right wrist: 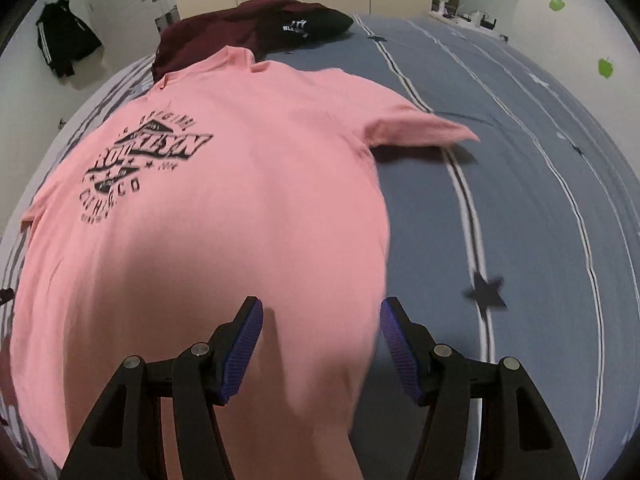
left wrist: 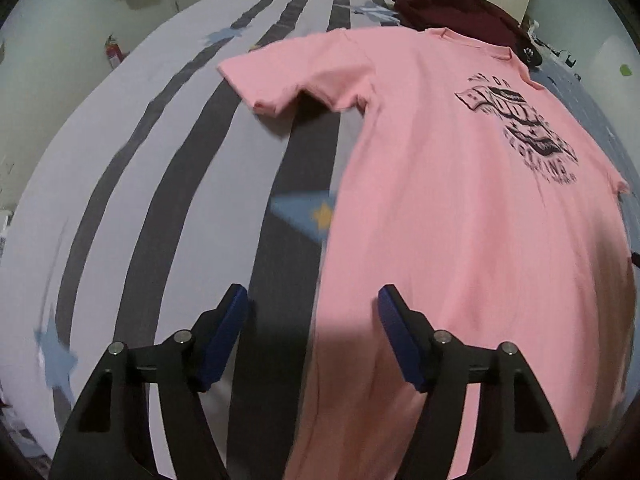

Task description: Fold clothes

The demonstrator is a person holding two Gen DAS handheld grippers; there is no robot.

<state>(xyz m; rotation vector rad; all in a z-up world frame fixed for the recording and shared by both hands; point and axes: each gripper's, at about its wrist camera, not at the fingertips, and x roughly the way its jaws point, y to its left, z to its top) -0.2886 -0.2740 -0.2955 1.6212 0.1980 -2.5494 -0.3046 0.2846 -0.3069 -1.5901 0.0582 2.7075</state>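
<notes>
A pink T-shirt [left wrist: 440,184] with a black chest print lies spread flat, front up, on a striped bed, collar at the far end and both short sleeves out. My left gripper [left wrist: 314,300] hovers open over the shirt's left edge near the hem, nothing between its blue pads. In the right wrist view the same pink T-shirt [right wrist: 224,208] fills the left and middle. My right gripper [right wrist: 322,312] stands open above the shirt's right edge near the hem, its pads apart and holding nothing.
A dark maroon garment [right wrist: 224,28] and a black one [right wrist: 316,22] lie heaped at the bed's far end behind the collar. Grey and white striped bedding [left wrist: 168,168] spreads left; blue-grey bedding with stars [right wrist: 520,208] spreads right. A black jacket [right wrist: 64,40] hangs on the wall.
</notes>
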